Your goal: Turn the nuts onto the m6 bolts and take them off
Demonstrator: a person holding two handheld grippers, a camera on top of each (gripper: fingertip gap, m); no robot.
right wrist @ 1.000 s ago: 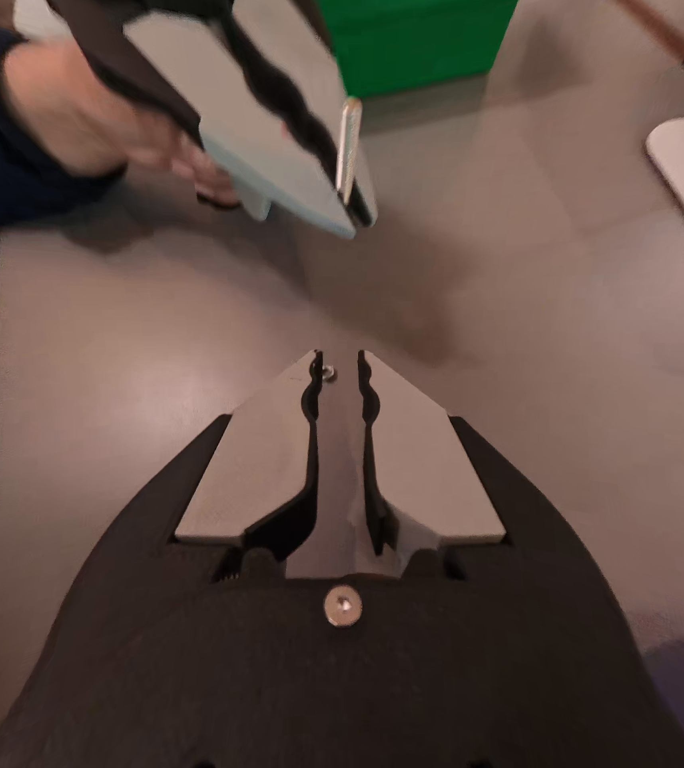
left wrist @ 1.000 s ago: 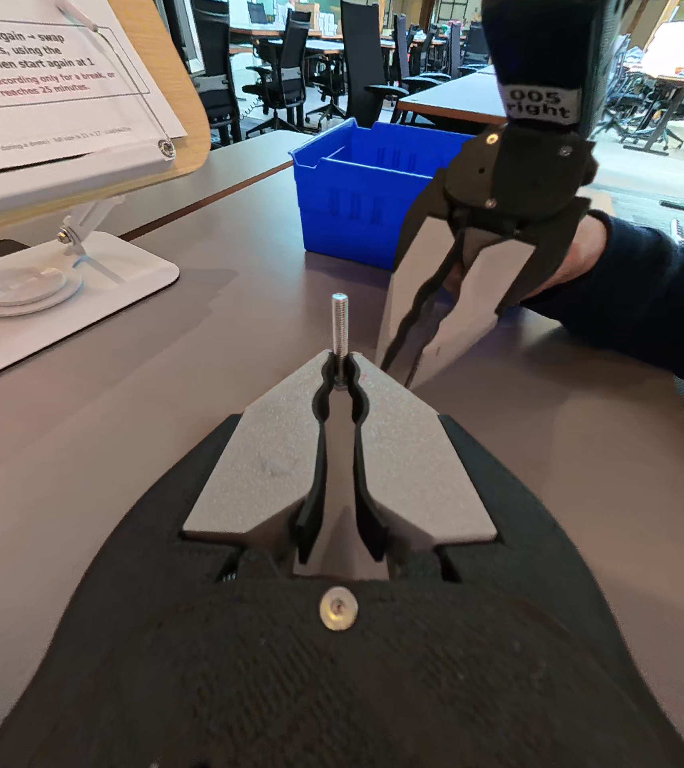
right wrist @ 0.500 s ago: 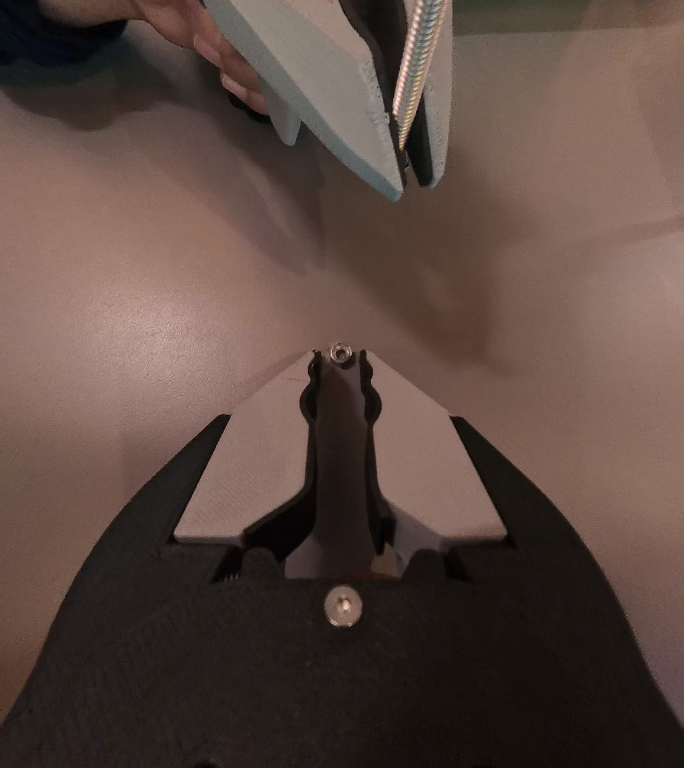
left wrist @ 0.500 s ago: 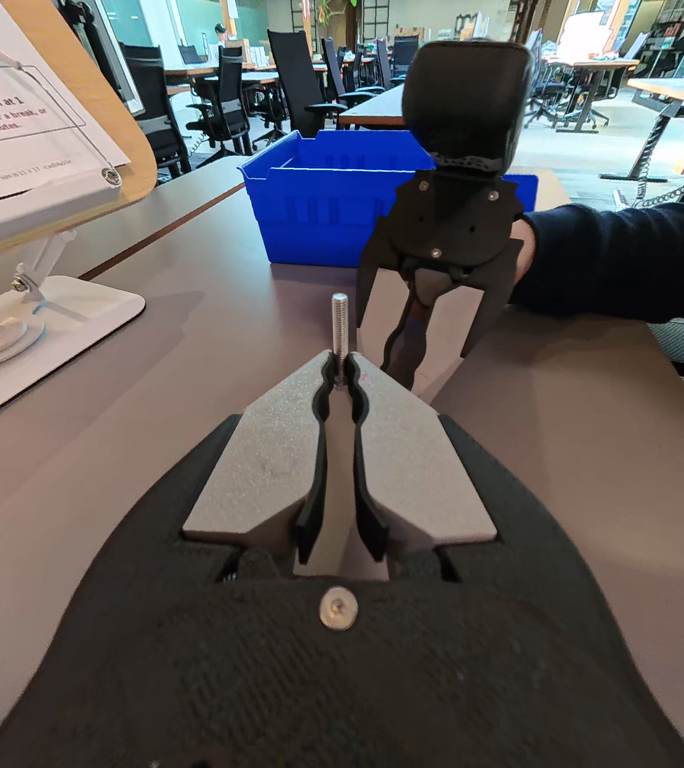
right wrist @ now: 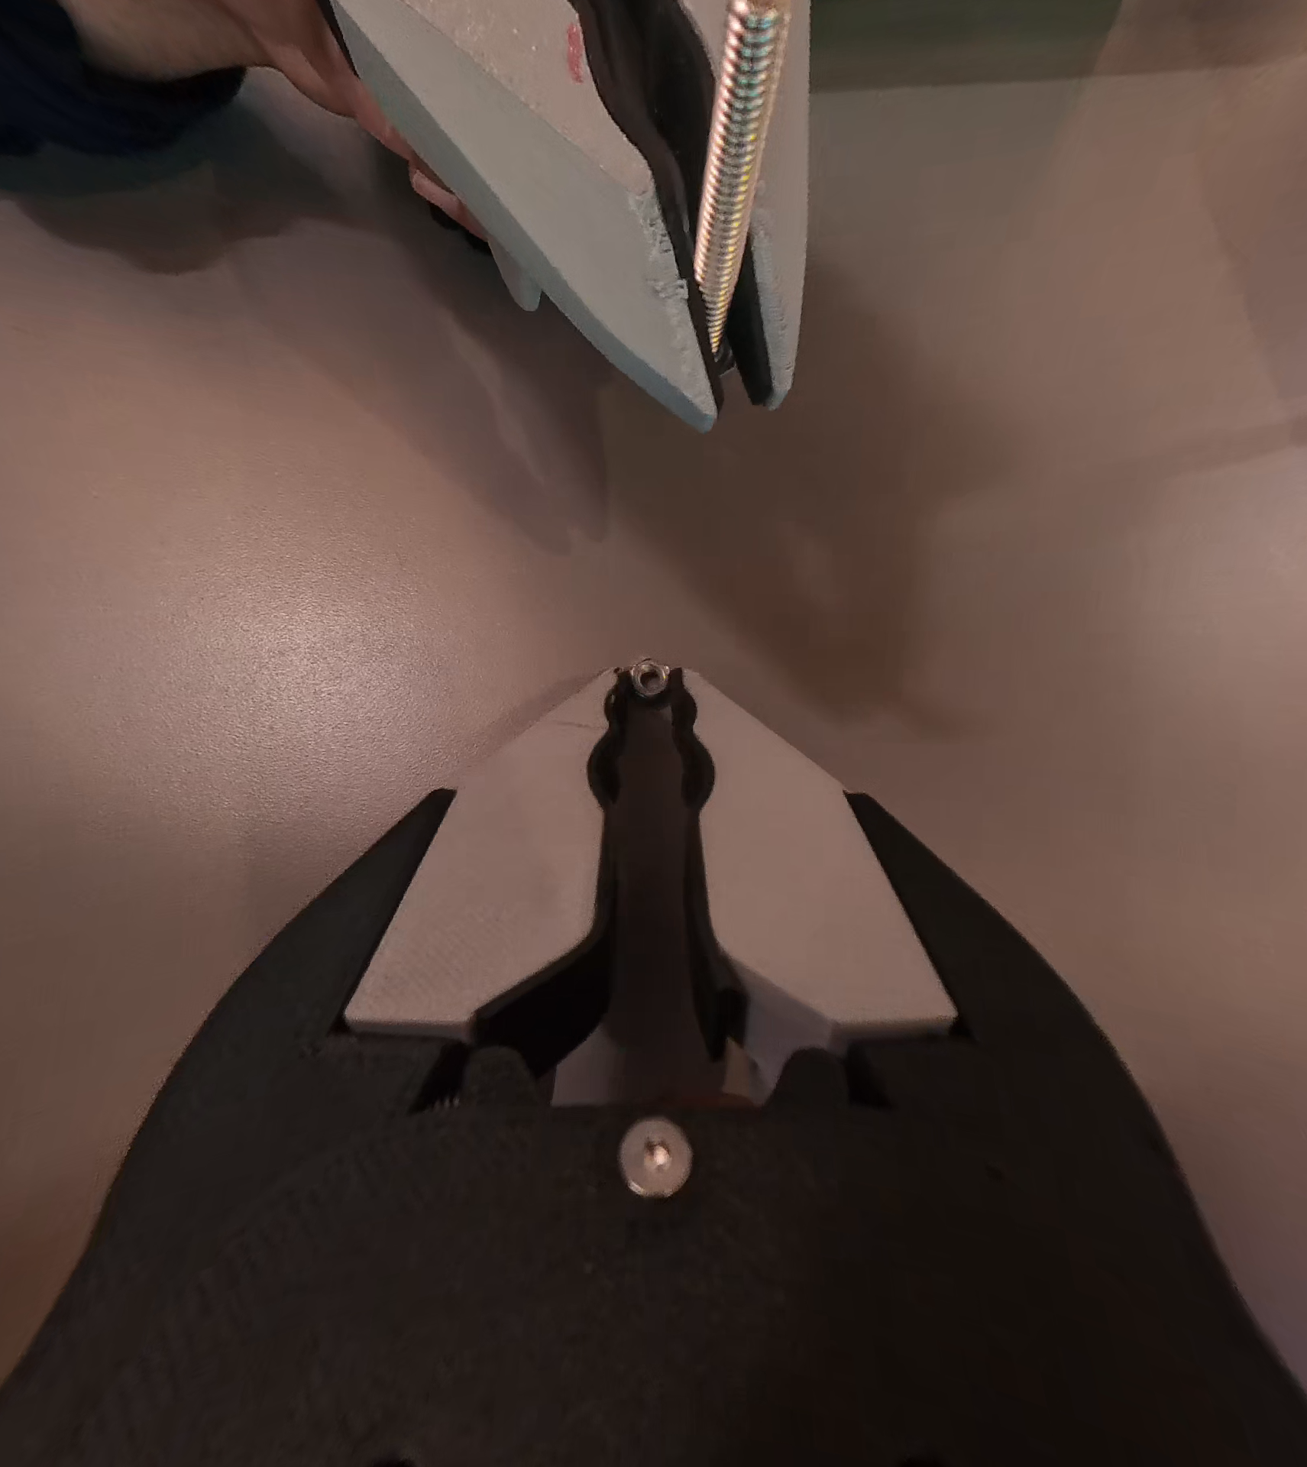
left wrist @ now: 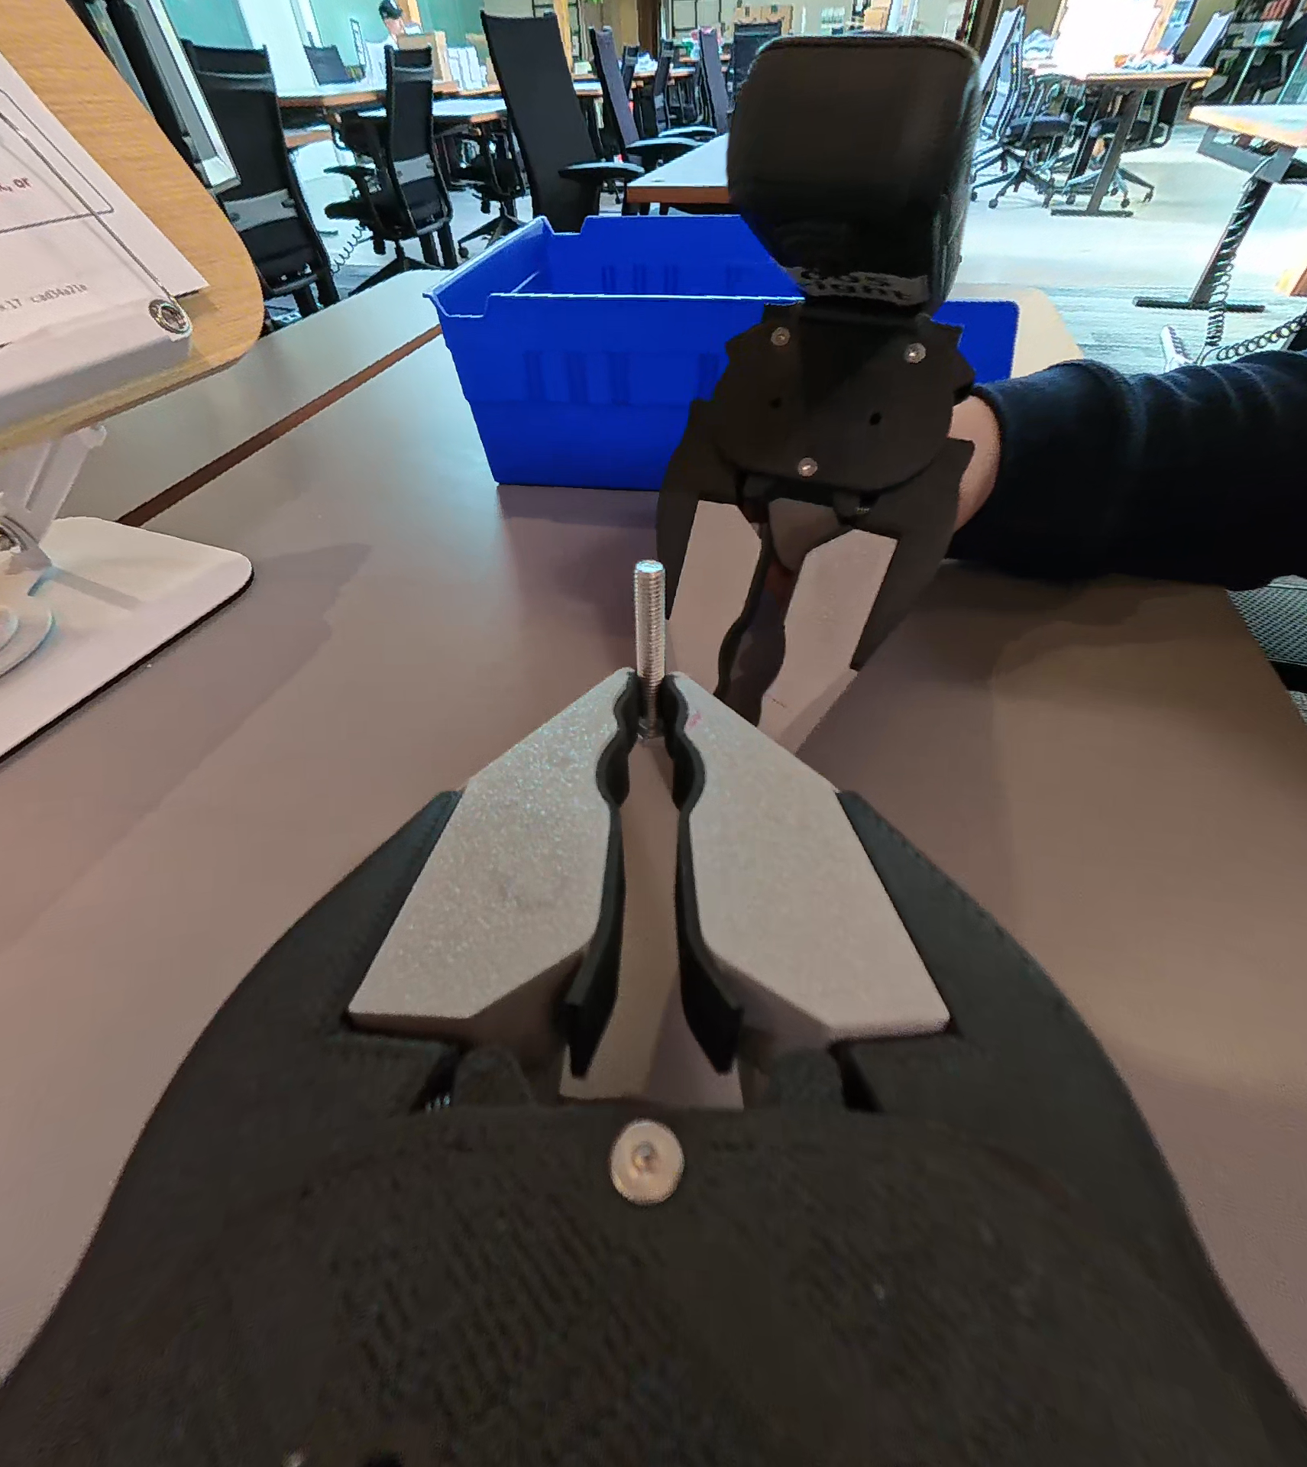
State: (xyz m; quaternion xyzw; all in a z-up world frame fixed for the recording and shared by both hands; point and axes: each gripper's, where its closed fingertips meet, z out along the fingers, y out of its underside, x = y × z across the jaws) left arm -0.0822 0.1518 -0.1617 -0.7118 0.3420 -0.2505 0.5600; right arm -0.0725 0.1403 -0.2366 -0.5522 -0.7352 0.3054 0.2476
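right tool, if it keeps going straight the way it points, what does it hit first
Most likely the bare table: the right tool, pinching a nut, points down at it. The bolt sits off that line, though depth is unclear.

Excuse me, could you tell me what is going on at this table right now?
A person holds a gripper in each hand. The left gripper is shut on a bolt, threaded end pointing up. The right gripper pinches a small nut at its fingertips, pointing down at the table beside the bolt. The nut is not on the bolt yet.
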